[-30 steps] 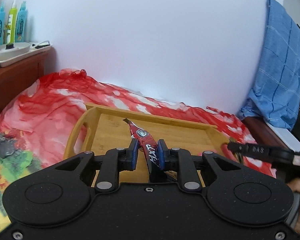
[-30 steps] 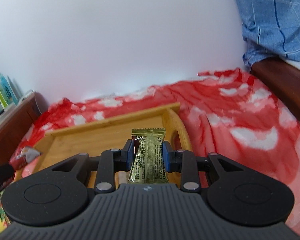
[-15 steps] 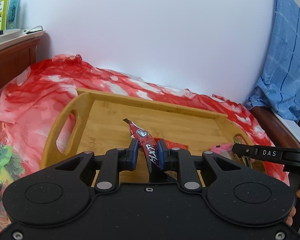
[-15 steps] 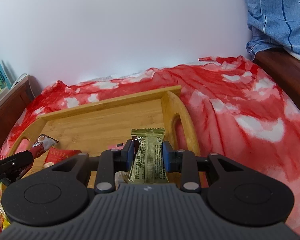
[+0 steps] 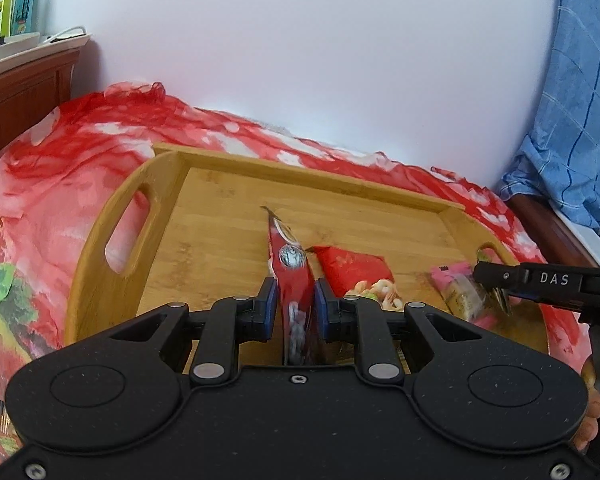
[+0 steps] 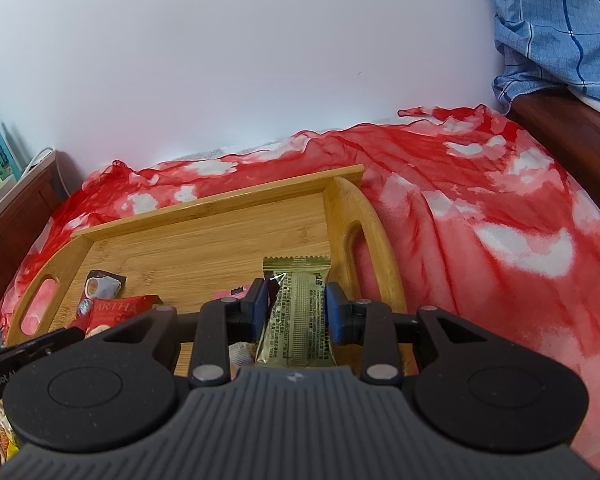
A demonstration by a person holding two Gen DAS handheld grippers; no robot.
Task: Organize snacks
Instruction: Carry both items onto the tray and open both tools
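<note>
The left tool point(image 5: 293, 307) pinches a red sachet point(image 5: 290, 268) edge-on over the tray point(image 5: 220, 236); the right tool point(image 6: 296, 312) pinches a gold packet point(image 6: 298, 312) above the tray's right end, beside its handle point(image 6: 370, 248); on the tray floor lie a red pack point(image 5: 352, 266), just right of the sachet, and a pink pack point(image 5: 458, 288) near the right tool; the tray rests on a red cloth point(image 6: 480, 208) by the wall point(image 5: 320, 48).
</note>
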